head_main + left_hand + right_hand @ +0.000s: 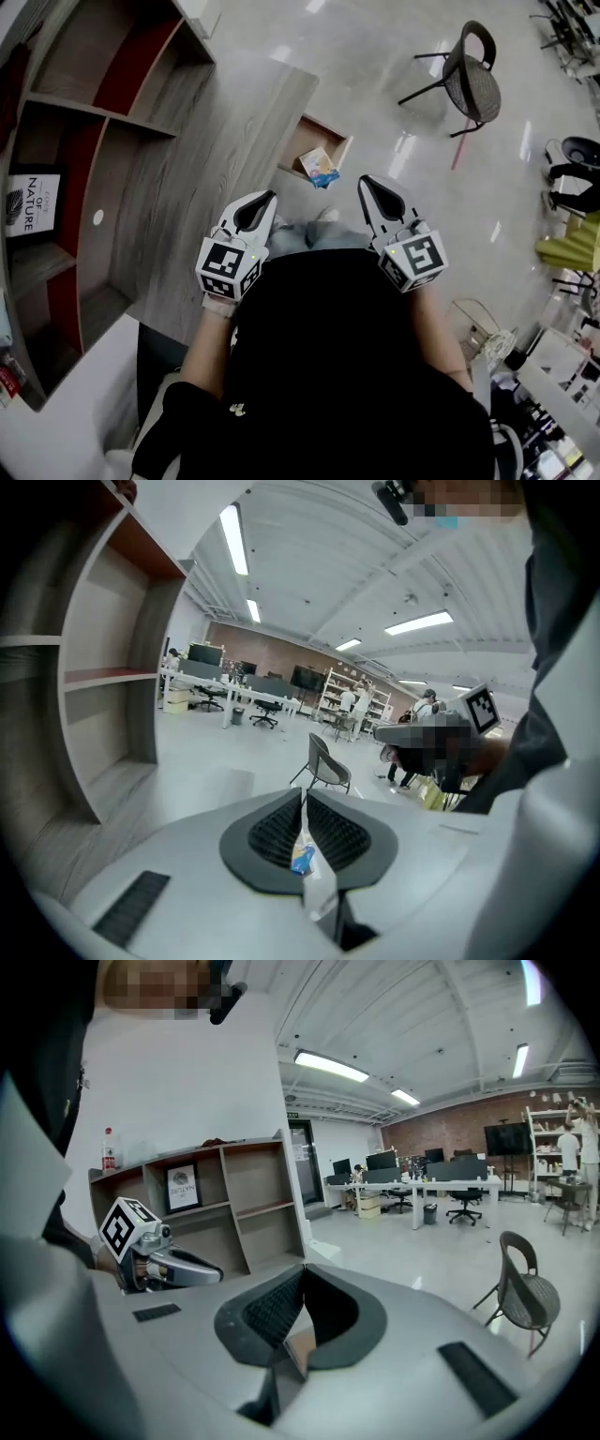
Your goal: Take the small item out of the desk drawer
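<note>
Head view alone plainly shows the small item (320, 169) lying in the drawer (302, 138).

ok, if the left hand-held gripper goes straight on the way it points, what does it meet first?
Likely the chair: the left hand-held gripper points roughly level at it, only bare floor between. Distance is hard to judge.

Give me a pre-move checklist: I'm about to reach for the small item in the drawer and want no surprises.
1. Drawer open: ok.
2. Small item visible inside: ok.
3. Left gripper open for a grasp: not ok, shut.
4. Right gripper open for a grasp: not ok, shut.
5. A gripper at the small item: not ok, both short of the drawer.
6. Small item lies loose: cannot tell.
</note>
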